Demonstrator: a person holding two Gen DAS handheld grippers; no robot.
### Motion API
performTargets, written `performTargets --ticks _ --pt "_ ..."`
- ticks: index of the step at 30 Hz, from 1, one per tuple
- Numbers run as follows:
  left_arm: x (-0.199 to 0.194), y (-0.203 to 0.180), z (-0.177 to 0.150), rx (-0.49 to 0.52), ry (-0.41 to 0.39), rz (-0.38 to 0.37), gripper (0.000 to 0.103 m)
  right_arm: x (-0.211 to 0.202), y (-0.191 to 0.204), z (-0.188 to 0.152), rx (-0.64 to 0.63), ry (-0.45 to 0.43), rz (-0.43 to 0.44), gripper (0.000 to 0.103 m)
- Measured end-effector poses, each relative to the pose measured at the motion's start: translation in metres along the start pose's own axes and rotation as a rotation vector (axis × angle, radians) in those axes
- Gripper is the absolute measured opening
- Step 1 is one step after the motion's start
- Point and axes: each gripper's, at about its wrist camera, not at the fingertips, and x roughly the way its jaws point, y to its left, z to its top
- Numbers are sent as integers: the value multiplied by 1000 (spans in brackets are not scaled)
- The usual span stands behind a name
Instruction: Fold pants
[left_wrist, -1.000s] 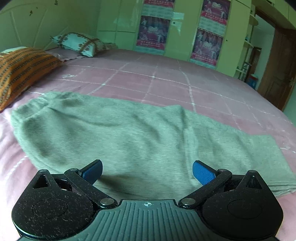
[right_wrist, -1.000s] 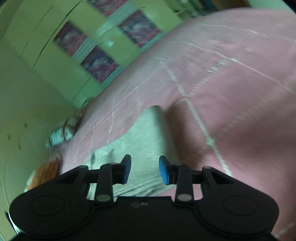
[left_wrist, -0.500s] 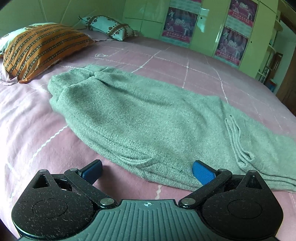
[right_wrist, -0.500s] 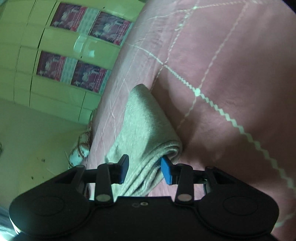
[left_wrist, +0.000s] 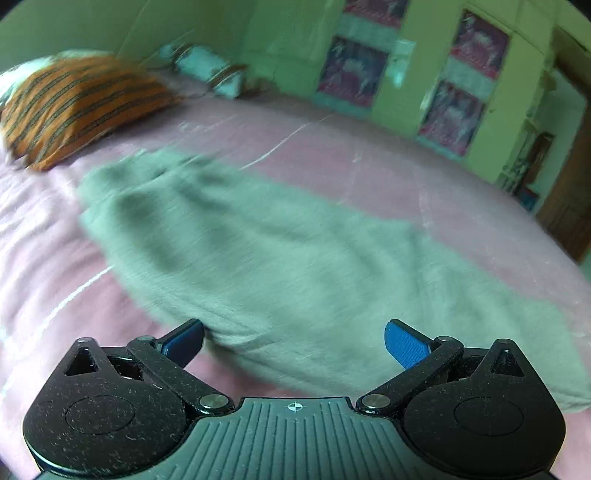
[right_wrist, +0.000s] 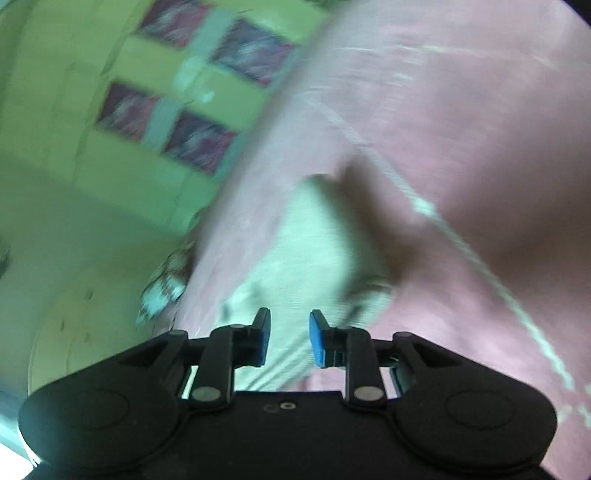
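Grey-green pants (left_wrist: 295, 258) lie flat and folded lengthwise on the pink bed, waistband toward the far left, legs running right. My left gripper (left_wrist: 293, 343) is wide open and empty, just above the near edge of the pants. In the right wrist view the leg end of the pants (right_wrist: 317, 251) lies ahead of my right gripper (right_wrist: 290, 339). Its jaws stand partly open with a narrow gap, and nothing is held between them. Both views are motion-blurred.
An orange striped pillow (left_wrist: 74, 107) lies at the far left and a patterned bolster (left_wrist: 207, 74) behind it. The pink bedsheet (left_wrist: 369, 166) has white grid lines. Green wardrobes with posters (left_wrist: 461, 88) stand behind, and a brown door (left_wrist: 576, 206) at the right.
My left gripper has drawn closer over the near edge of the pants and stays open. My right gripper has swung and lifted slightly at the leg end, its gap unchanged.
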Motion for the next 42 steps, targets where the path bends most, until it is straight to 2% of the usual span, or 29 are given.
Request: performTargets --ticks 2,3,4,6,7,8,9,11,15,18,20,23,24,25,26,27,28,29,31,34,37,38,39,40,42 --pt "4 -23 7 58 -21 -20 103 15 13 4 -82 -6 -12 19" --pt "9 -32 9 69 -17 -50 103 28 17 6 -124 0 -41 19" --pt "15 -40 9 79 -7 -47 103 39 19 8 -167 15 -88 19" --pt "36 -55 3 166 75 -14 103 66 16 6 -266 112 -245 11" --pt "51 -61 -3 226 158 15 103 71 16 7 -295 128 -269 5" --pt "53 -61 -6 253 161 19 103 71 18 8 -302 135 -268 5" --pt "47 -59 -6 258 138 21 103 69 23 11 -318 144 -263 7" --pt "32 -49 -4 250 106 51 103 60 38 21 -394 105 -258 21" --pt "-3 -18 5 104 7 68 103 56 52 39 -534 44 -237 21" --pt "-7 -42 21 160 -89 70 103 78 56 54 -596 44 -257 21" --pt "-1 -65 35 174 -151 9 103 91 57 57 -625 50 -279 21" --pt "34 -105 47 208 -123 -101 103 112 57 60 -668 56 -285 21" --pt "54 -110 46 188 -73 -122 103 123 54 61 -677 66 -292 21" --pt "80 -117 40 194 11 -98 103 132 51 62 -670 84 -309 20" --pt "108 -123 31 243 108 -54 103 143 43 64 -659 118 -361 18" --pt "124 -125 21 285 145 -40 103 150 35 64 -646 150 -389 16" --pt "124 -125 15 304 94 -51 103 151 30 64 -627 166 -383 16" --pt "123 -125 15 317 92 -53 103 144 33 64 -621 154 -377 17" --pt "111 -122 23 309 89 -58 103 124 40 59 -635 116 -333 24" --pt "70 -106 28 315 -20 -89 103 97 48 42 -639 72 -272 30" --pt "47 -69 28 342 -60 -8 103 87 64 17 -643 91 -175 30" --pt "46 -50 26 350 -41 22 103 87 69 10 -644 96 -155 31" --pt "57 -31 20 371 54 84 103 90 75 -1 -642 111 -127 32" --pt "67 -13 16 377 150 111 103 94 80 -10 -643 135 -109 32" --pt "40 32 21 234 44 48 103 102 91 -26 -655 180 -100 31"
